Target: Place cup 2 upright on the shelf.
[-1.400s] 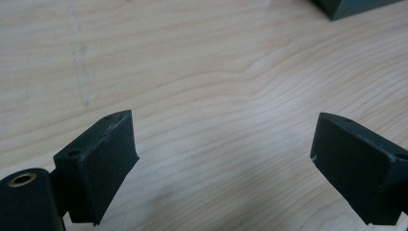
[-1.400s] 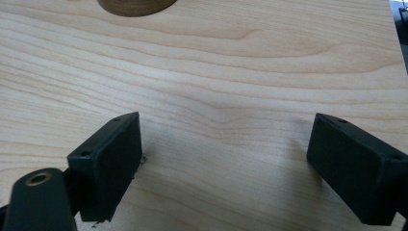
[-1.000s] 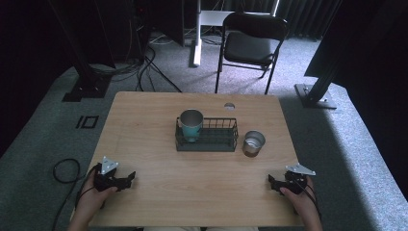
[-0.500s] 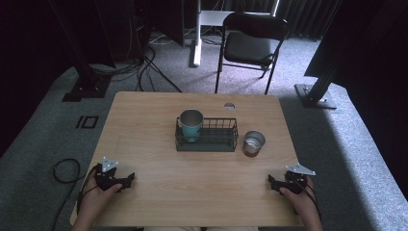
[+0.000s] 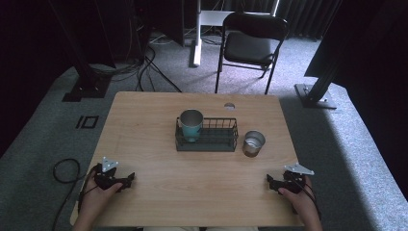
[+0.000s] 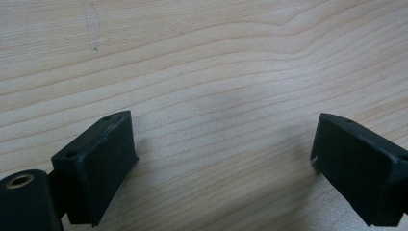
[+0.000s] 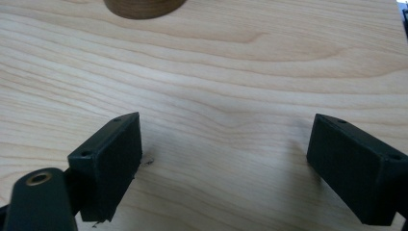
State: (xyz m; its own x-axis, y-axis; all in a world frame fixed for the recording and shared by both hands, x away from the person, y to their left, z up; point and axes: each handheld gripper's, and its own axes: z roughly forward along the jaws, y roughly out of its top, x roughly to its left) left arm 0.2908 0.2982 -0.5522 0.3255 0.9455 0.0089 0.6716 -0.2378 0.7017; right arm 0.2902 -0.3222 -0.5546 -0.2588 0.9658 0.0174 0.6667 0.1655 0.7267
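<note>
While both hands rest at the near edge of the table (image 5: 144, 125), almost nothing has changed over the last second in the high view: the left gripper (image 5: 126, 179) has slid only a touch along the near left corner, and the right gripper (image 5: 270, 182) sits at the near right as it did. The teal cup (image 5: 191, 124) stands upright at the left end of the wire basket (image 5: 226, 144) in the middle of the table, and the small metal cup (image 5: 253, 143) stands just beside the basket's right end, apart from it. Both cups are well apart from either gripper, so no reach has begun.

Over to the left gripper view: its jaws stand wide apart, nothing between them but bare wood grain.

Now the right gripper view: jaws again spread wide and empty, low over the tabletop, with the rounded foot of the metal cup (image 7: 144, 7) peeking in at the top edge, straight ahead. My read: that cup is the nearest candidate for a first grab, and the work is at its very start.
</note>
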